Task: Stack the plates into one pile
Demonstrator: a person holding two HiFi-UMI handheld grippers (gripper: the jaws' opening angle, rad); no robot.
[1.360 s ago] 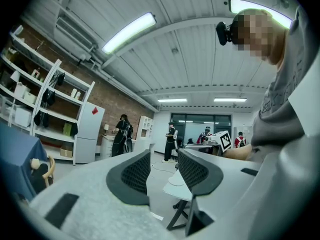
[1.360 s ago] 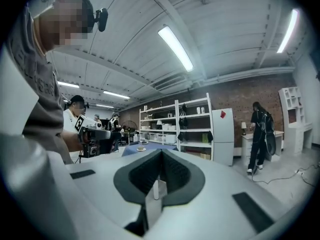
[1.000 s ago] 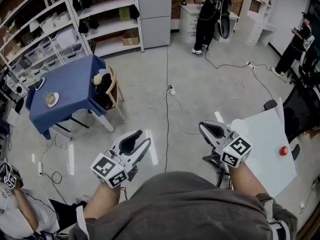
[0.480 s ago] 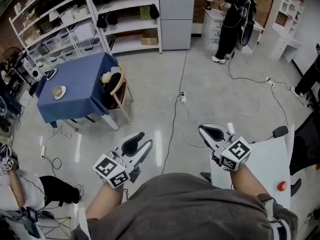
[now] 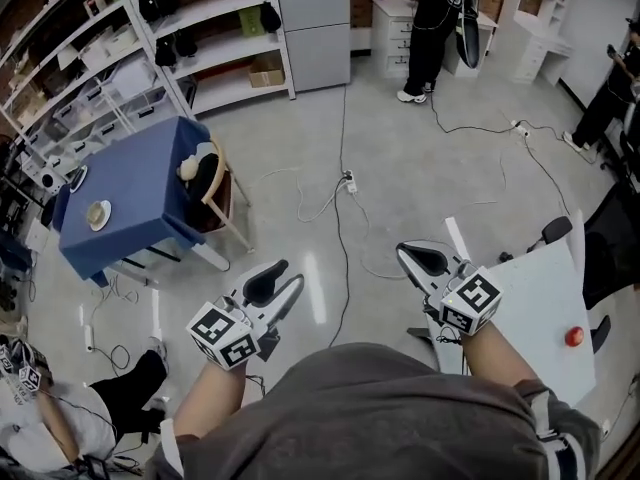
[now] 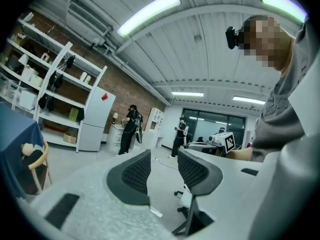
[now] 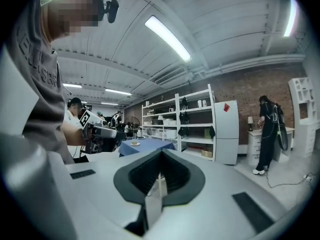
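Head view: the plate (image 5: 99, 214) sits on the blue table (image 5: 140, 178) at upper left, well apart from you, and your left gripper (image 5: 285, 278) is the nearer. Left gripper view: its jaws stand apart, empty. Right gripper view: your right gripper (image 7: 160, 176) is clenched on nothing, with the table left of centre.

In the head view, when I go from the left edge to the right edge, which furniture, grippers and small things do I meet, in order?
blue table → wooden chair → left gripper → right gripper → red ball
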